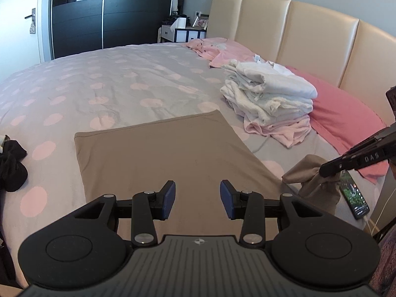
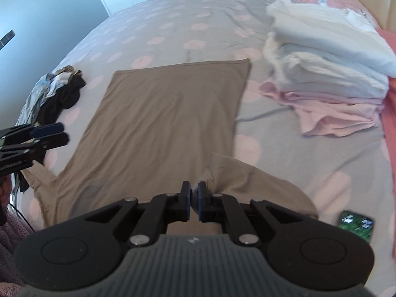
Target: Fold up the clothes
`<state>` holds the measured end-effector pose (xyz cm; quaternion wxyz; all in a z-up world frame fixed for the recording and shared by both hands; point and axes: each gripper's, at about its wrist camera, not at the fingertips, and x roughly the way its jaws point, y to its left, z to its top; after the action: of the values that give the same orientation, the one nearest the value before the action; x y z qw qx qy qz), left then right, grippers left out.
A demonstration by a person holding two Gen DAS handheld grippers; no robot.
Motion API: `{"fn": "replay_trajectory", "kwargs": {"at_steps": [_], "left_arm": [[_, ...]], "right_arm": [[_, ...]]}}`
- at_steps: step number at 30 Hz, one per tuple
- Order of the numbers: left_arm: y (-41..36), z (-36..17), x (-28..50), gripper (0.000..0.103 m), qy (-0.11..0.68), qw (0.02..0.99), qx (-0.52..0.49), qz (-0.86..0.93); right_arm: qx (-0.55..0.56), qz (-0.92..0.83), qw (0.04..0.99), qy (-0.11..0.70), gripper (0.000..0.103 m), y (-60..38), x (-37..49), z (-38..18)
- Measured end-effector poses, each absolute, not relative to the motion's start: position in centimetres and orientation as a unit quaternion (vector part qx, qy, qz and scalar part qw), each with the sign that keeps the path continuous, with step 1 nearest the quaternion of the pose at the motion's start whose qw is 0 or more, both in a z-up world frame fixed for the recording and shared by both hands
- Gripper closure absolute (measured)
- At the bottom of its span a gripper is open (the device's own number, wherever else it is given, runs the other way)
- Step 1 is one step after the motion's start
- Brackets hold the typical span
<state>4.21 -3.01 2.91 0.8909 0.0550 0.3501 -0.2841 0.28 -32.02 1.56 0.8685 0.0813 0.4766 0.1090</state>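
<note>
A tan shirt lies flat on the dotted grey bedcover, its hem toward the far side. My left gripper hovers over the shirt's near part, open, with nothing between its blue pads. It shows at the left edge of the right wrist view, beside the shirt's left sleeve. My right gripper is shut on the shirt's right sleeve, which is lifted and bunched at the pads. In the left wrist view the right gripper comes in from the right with the sleeve hanging from it.
A stack of folded white and pink clothes stands to the right of the shirt. A dark heap of clothes lies to its left. A phone lies near the sleeve. A pink pillow and a headboard are behind.
</note>
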Motion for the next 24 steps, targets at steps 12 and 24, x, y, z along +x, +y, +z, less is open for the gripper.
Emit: {"fn": "replay_trajectory", "kwargs": {"at_steps": [12, 24], "left_arm": [[-4.9, 0.5, 3.6, 0.065, 0.387, 0.863, 0.077, -0.315], [-9.9, -1.2, 2.8, 0.064, 0.403, 0.831, 0.099, -0.37]], "right_arm": [[-0.007, 0.157, 0.828, 0.538, 0.076, -26.1, -2.9, -4.8], [-0.075, 0.178, 0.821, 0.537, 0.061, -30.2, -3.7, -0.8]]}}
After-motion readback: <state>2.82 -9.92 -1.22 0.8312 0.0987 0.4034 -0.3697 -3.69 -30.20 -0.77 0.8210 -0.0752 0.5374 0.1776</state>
